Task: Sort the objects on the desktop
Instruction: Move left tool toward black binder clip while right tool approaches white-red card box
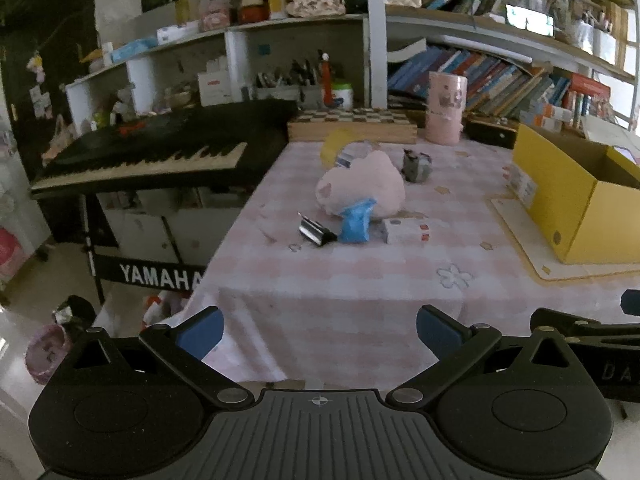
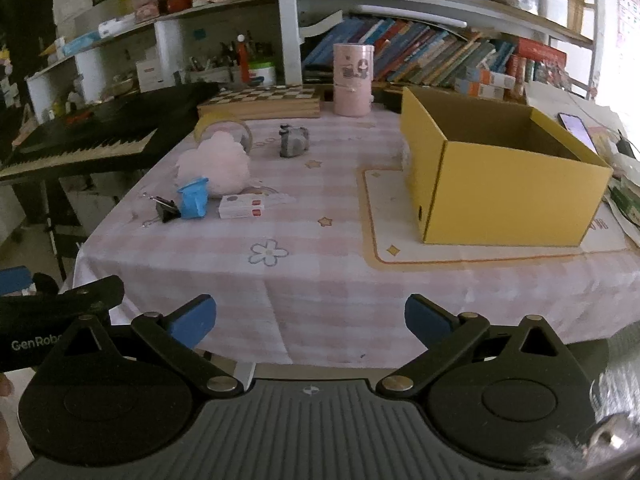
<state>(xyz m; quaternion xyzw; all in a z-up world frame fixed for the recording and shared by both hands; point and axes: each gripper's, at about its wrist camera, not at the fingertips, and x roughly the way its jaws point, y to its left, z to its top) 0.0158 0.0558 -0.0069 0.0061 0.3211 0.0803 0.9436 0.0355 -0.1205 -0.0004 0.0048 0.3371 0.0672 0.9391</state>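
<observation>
Both the left gripper and the right gripper hang wide open and empty at the table's near edge, with the little things ahead: the black clip and blue cup lie nearer the left one, and the yellow box sits nearer the right.

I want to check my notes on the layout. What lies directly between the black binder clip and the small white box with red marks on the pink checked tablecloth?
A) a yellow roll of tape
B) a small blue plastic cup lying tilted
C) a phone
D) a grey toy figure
B: the small blue plastic cup sits between the black binder clip and the small white box, in front of the pink plush toy.
</observation>
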